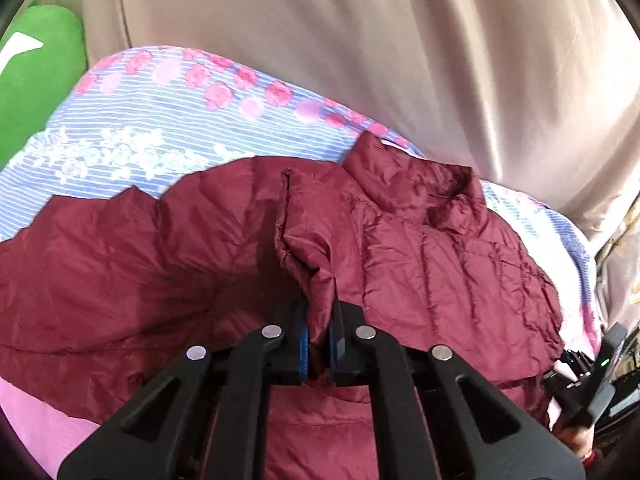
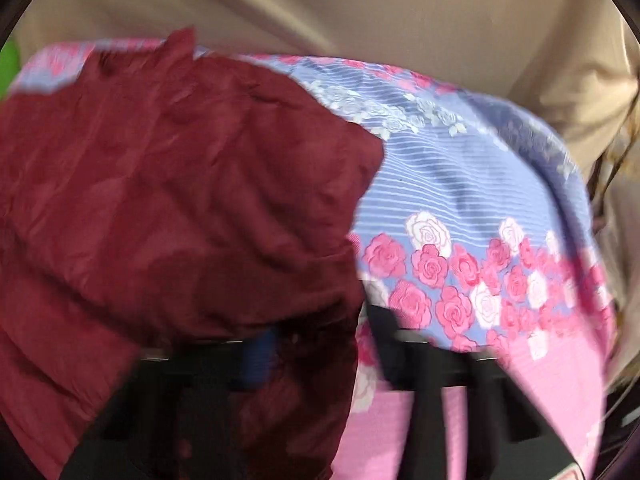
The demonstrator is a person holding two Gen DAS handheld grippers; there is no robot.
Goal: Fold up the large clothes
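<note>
Fingers (image 1: 338, 332) of the left gripper (image 1: 320, 344) were pinched nearly closed on a raised fold of the jacket (image 1: 420, 248), which lay spread across the bed (image 1: 132, 128) with its collar toward the curtain (image 1: 360, 40). Blur and draped cloth hid most of the right gripper (image 2: 320, 344); it probably gripped the jacket hem, but I could not tell how far its fingers stood apart. Quilted and puffy, the jacket looked light, soft and slick, so it would likely slide unless taken at seams, hem or a bunched fold.
</note>
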